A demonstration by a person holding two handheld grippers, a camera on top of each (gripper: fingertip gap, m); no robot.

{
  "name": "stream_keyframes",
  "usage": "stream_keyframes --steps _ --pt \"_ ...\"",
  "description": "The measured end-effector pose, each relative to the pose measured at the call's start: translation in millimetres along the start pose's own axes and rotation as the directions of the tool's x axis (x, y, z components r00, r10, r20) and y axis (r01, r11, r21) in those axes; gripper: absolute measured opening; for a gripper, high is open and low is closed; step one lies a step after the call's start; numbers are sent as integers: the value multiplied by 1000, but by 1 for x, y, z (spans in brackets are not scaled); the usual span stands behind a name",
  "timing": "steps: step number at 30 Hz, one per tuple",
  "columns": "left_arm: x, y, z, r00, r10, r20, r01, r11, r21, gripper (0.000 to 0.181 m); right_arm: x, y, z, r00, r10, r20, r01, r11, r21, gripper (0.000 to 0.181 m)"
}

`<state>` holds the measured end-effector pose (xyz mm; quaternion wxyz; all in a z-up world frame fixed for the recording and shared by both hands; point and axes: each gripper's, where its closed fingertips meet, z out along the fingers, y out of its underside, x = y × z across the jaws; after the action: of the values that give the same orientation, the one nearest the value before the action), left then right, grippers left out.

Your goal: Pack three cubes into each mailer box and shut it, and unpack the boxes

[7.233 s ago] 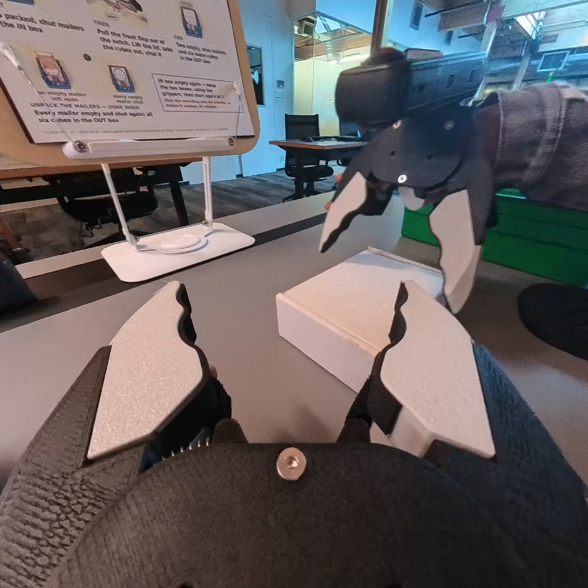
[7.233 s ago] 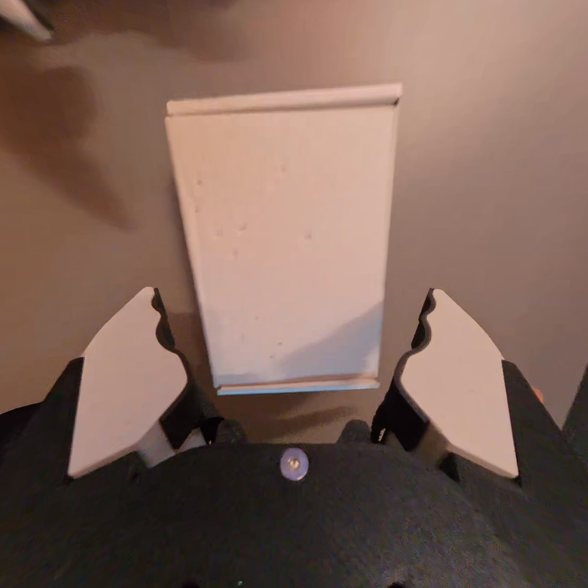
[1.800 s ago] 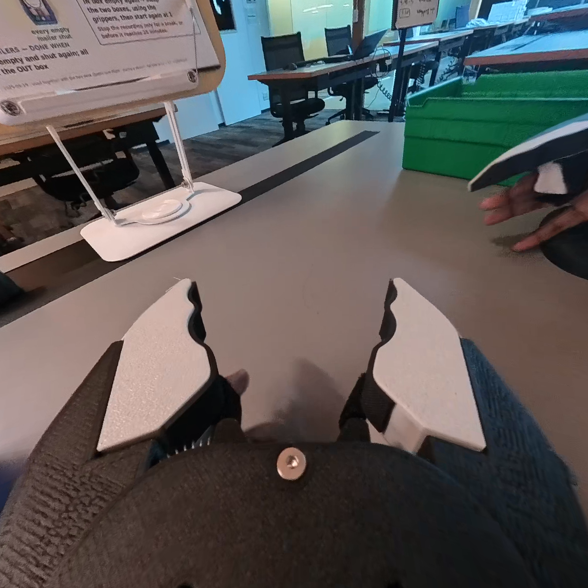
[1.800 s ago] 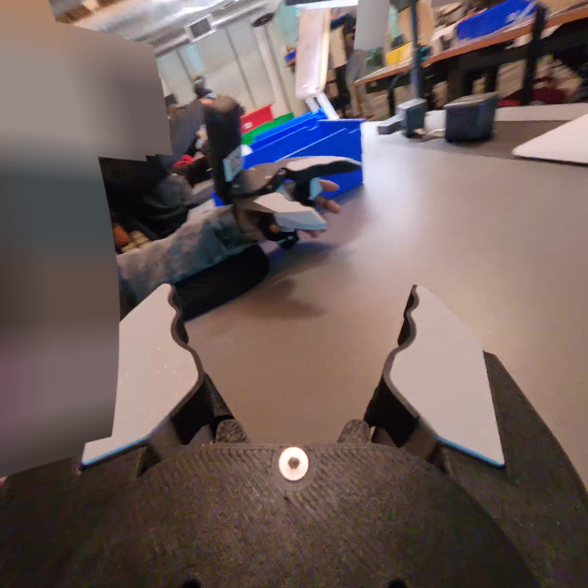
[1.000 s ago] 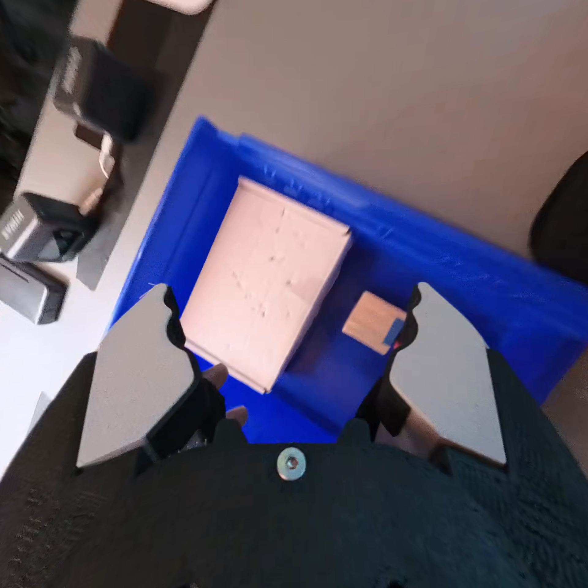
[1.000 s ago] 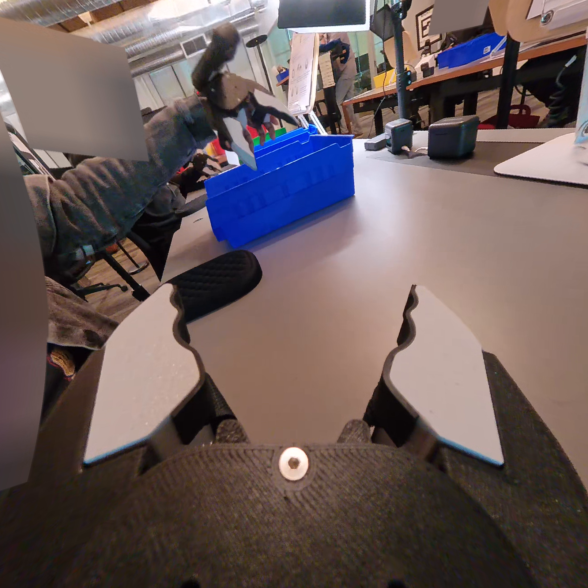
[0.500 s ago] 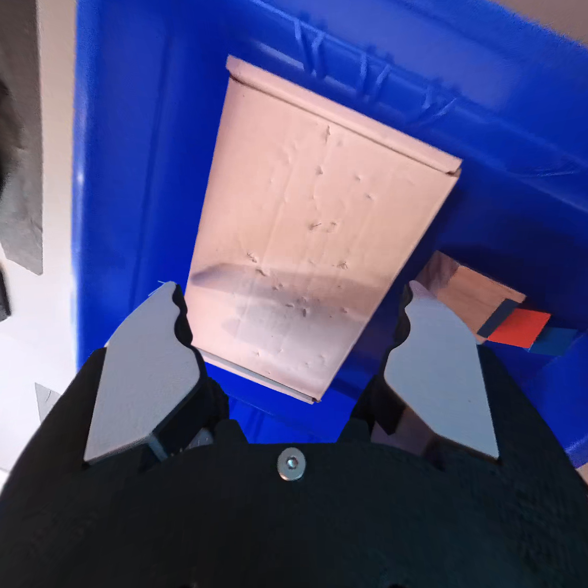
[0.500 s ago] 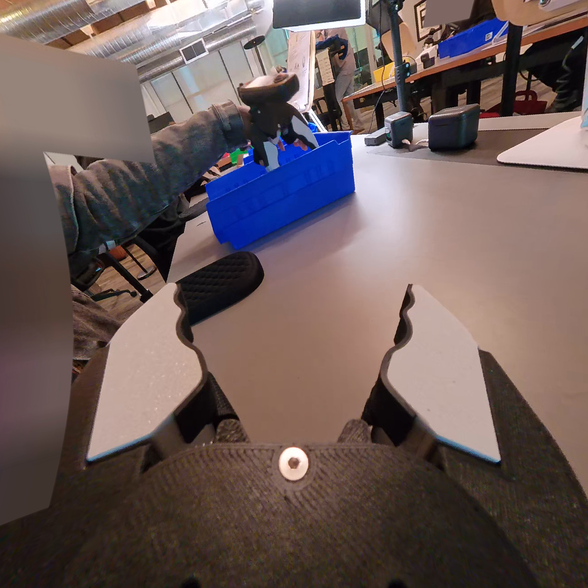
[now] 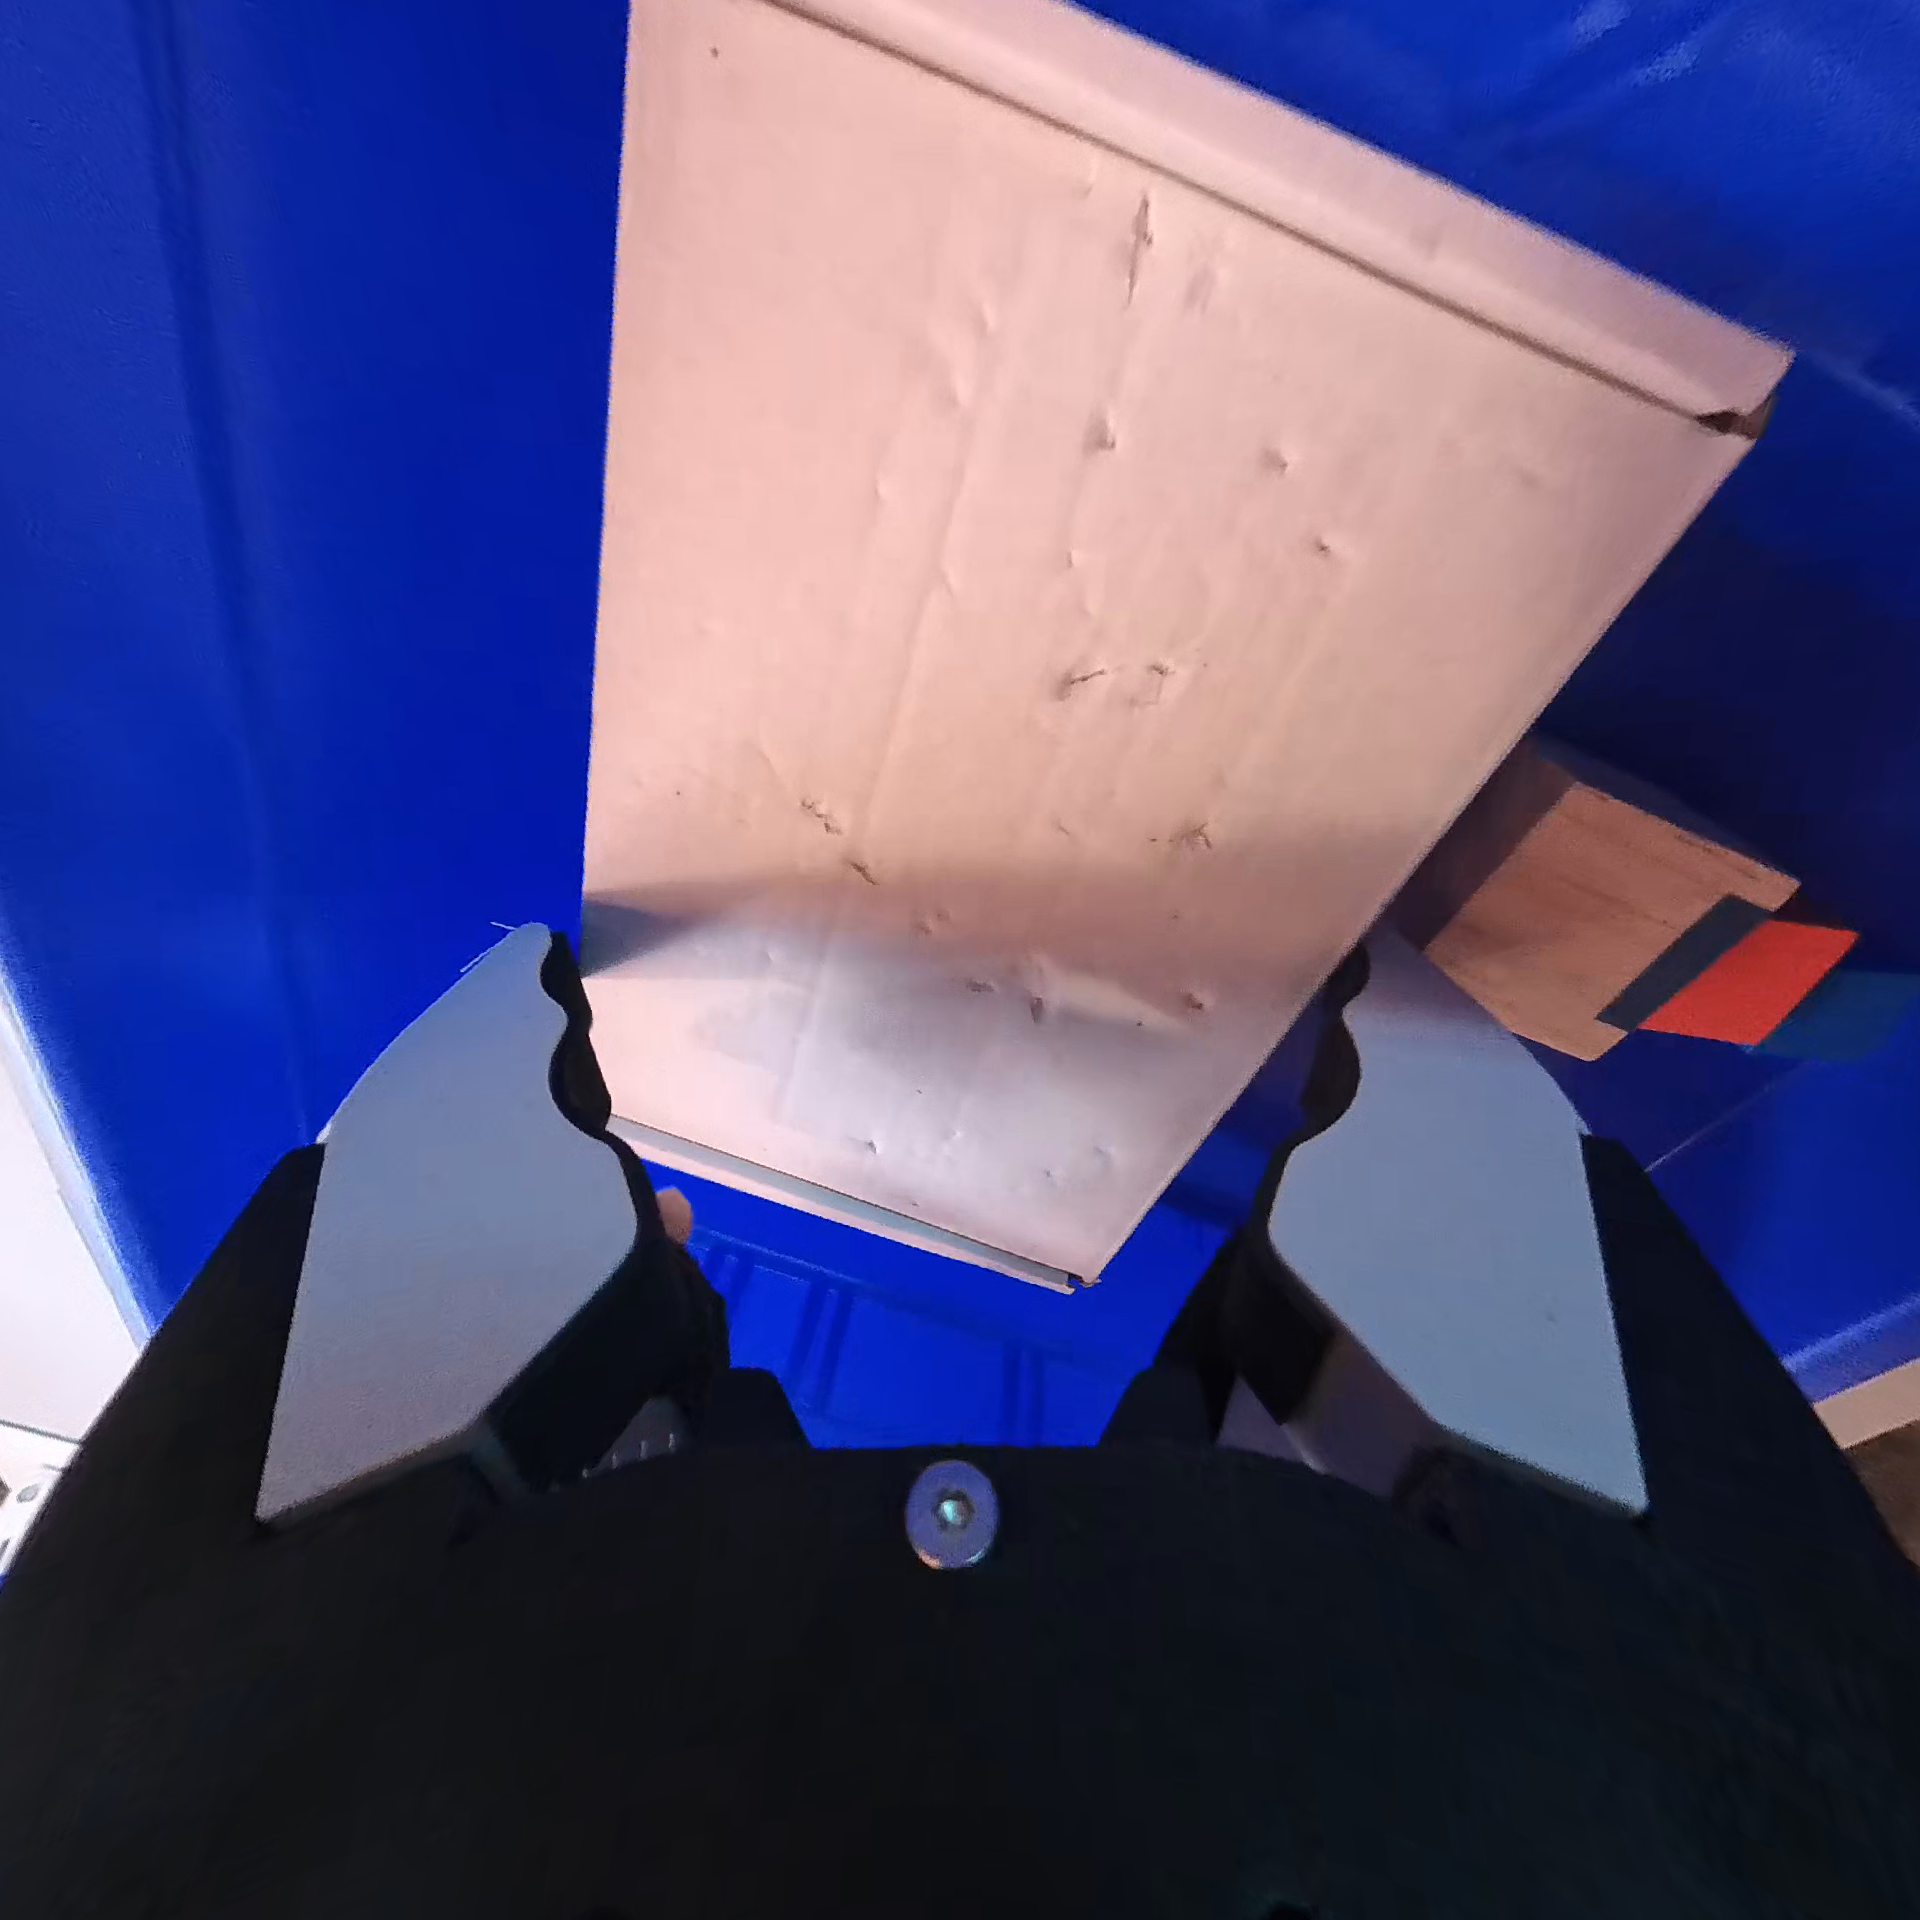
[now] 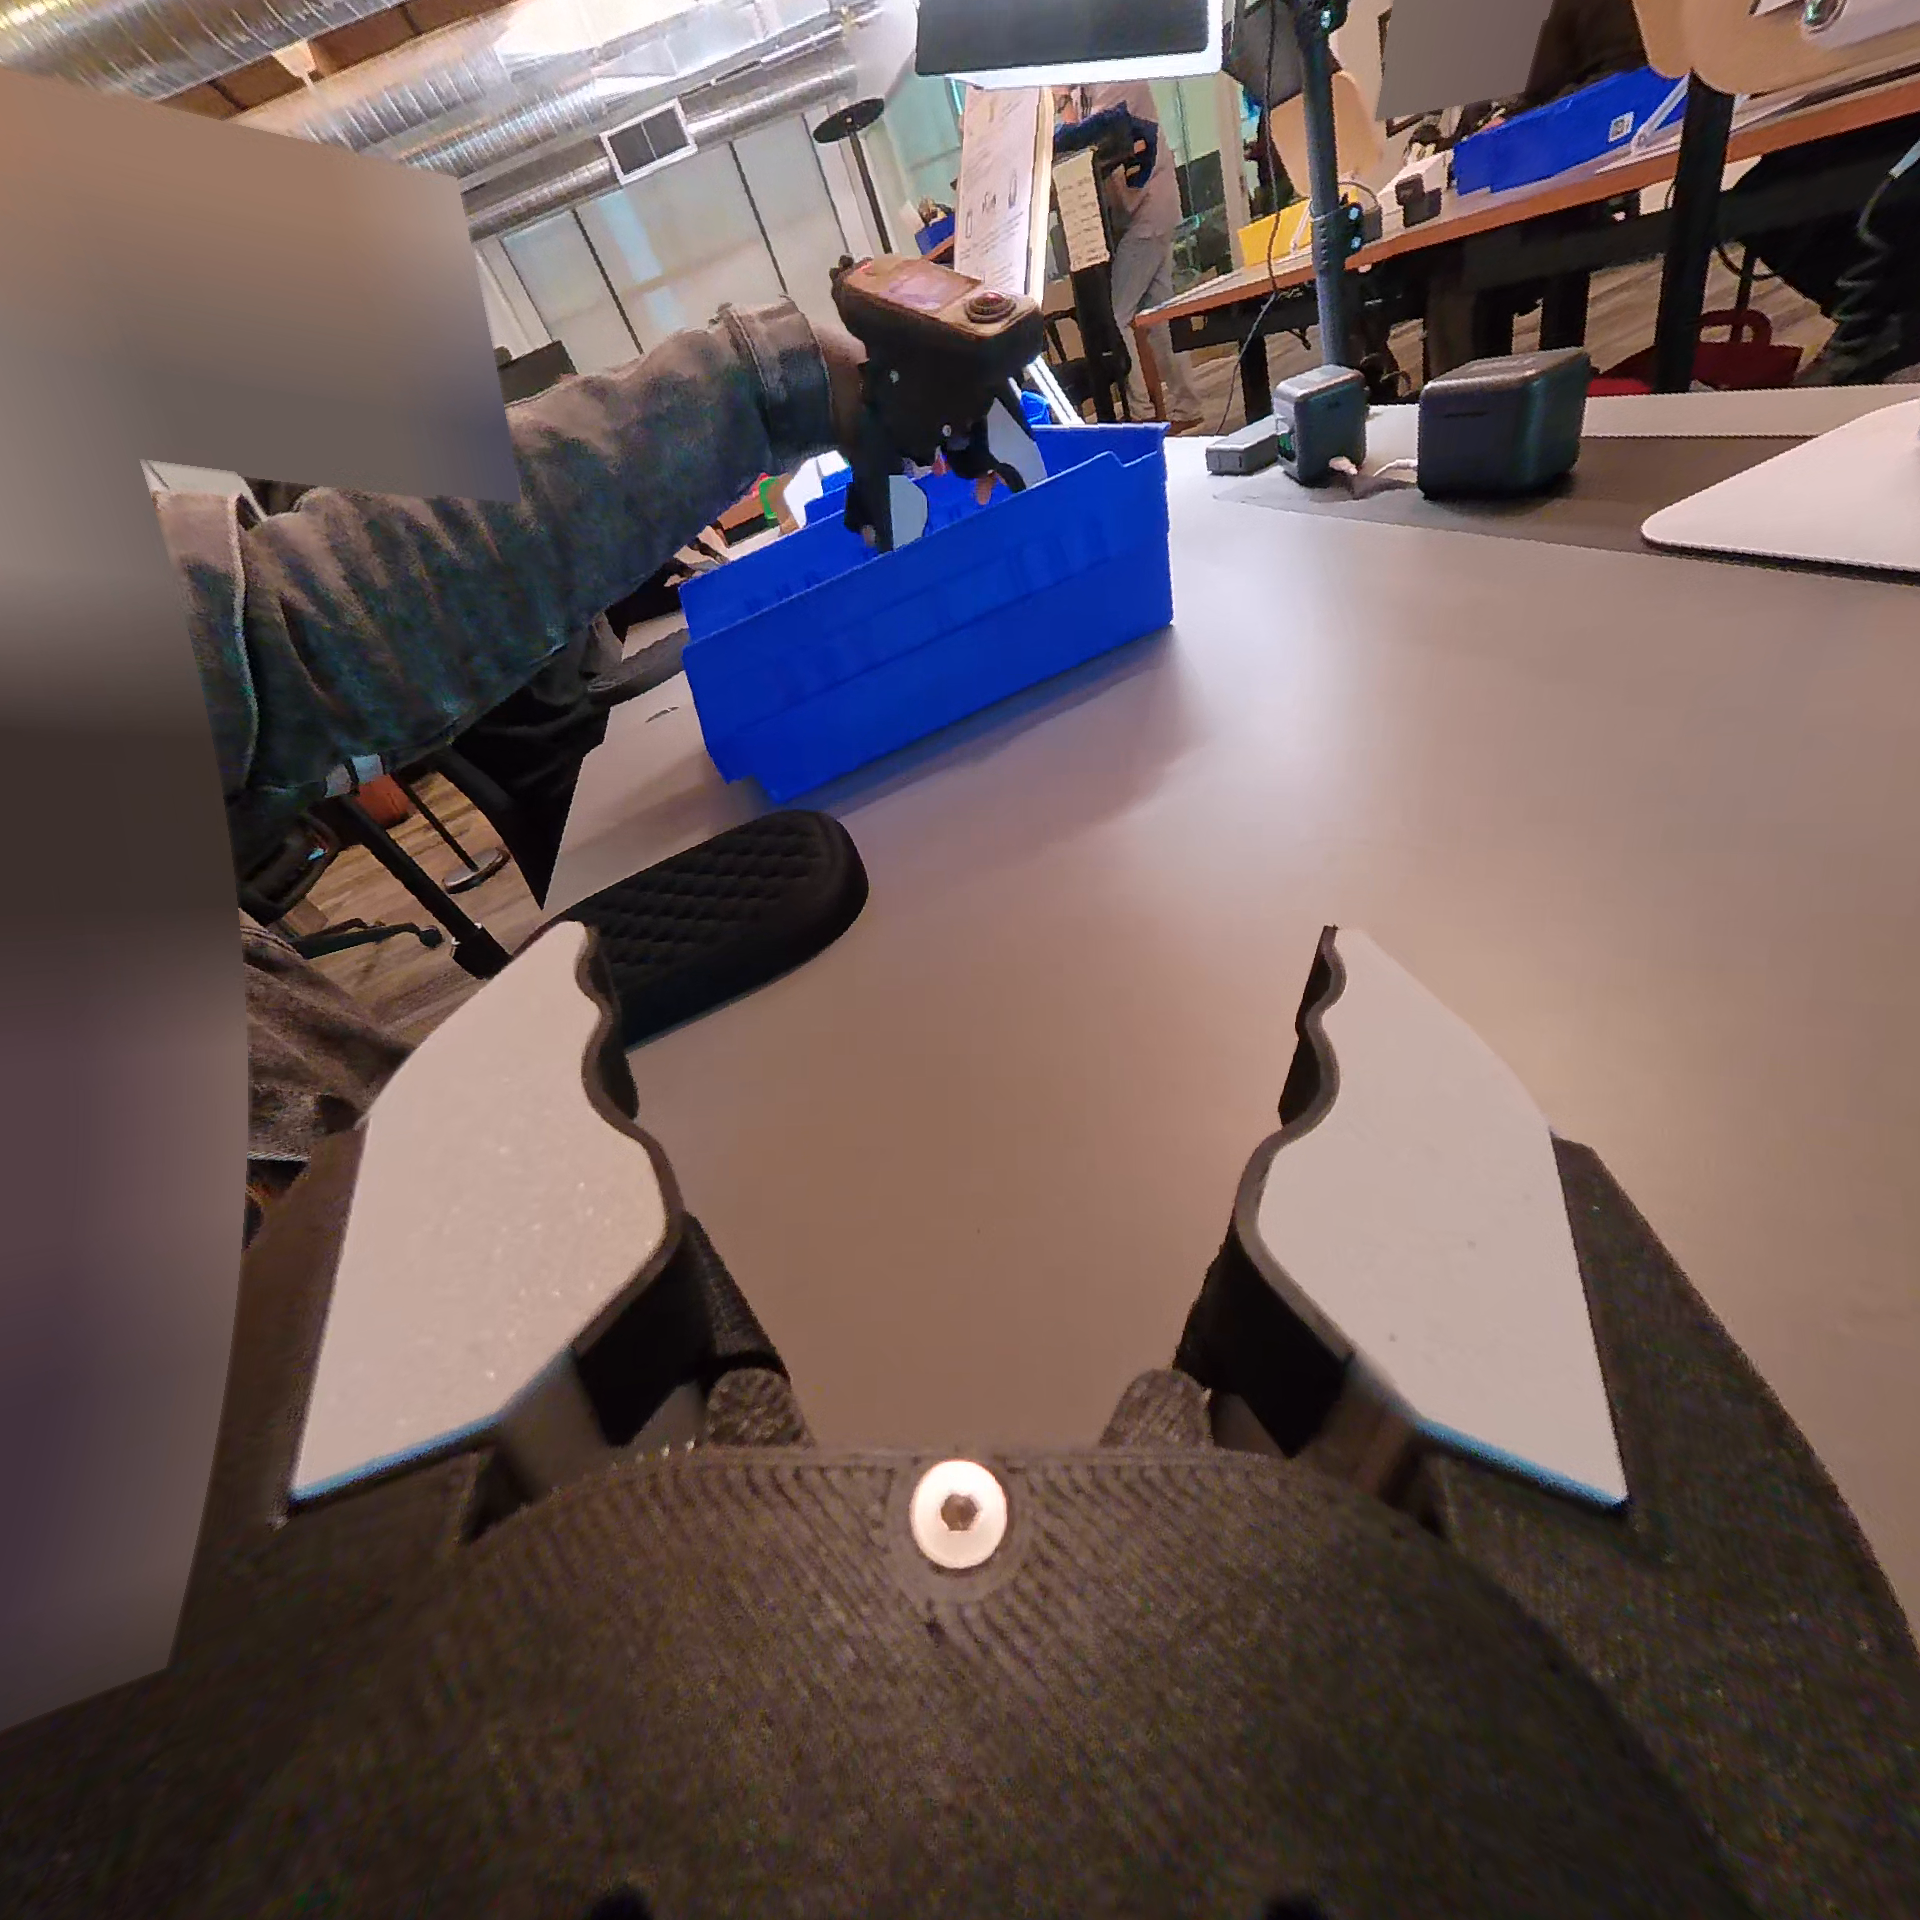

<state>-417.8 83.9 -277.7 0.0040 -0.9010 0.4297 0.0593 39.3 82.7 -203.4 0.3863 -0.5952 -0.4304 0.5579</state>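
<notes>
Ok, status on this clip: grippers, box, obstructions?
Left gripper open, straddling shut white cardboard mailer box in blue plastic bin. Right gripper open, idle. Wooden cube beside box.

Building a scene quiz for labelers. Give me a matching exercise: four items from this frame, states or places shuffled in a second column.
Column one:
1. mailer box
2. wooden cube
3. left hand-held gripper
4. right hand-held gripper

Column two:
A. open, over bare grey table
B. open, above the box, inside the blue bin
C. shut, lying in the bin
D. loose in the bin beside the box

Pairs: 1-C, 2-D, 3-B, 4-A
</notes>
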Motion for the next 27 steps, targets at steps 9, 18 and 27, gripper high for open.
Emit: stream_keyframes --steps 9,18,27 --pt "-4 -2 4 997 74 6 -74 997 9 131 0 1 0 1000 5 4 -5 1000 -7 122" --pt "-15 2 -21 959 202 201 -203 979 -15 129 0 1 0 1000 7 3 -7 1000 -9 122" --pt "-17 13 -82 932 165 323 -171 985 -10 126 0 2 1 1000 1 1 -1 1000 -12 121"
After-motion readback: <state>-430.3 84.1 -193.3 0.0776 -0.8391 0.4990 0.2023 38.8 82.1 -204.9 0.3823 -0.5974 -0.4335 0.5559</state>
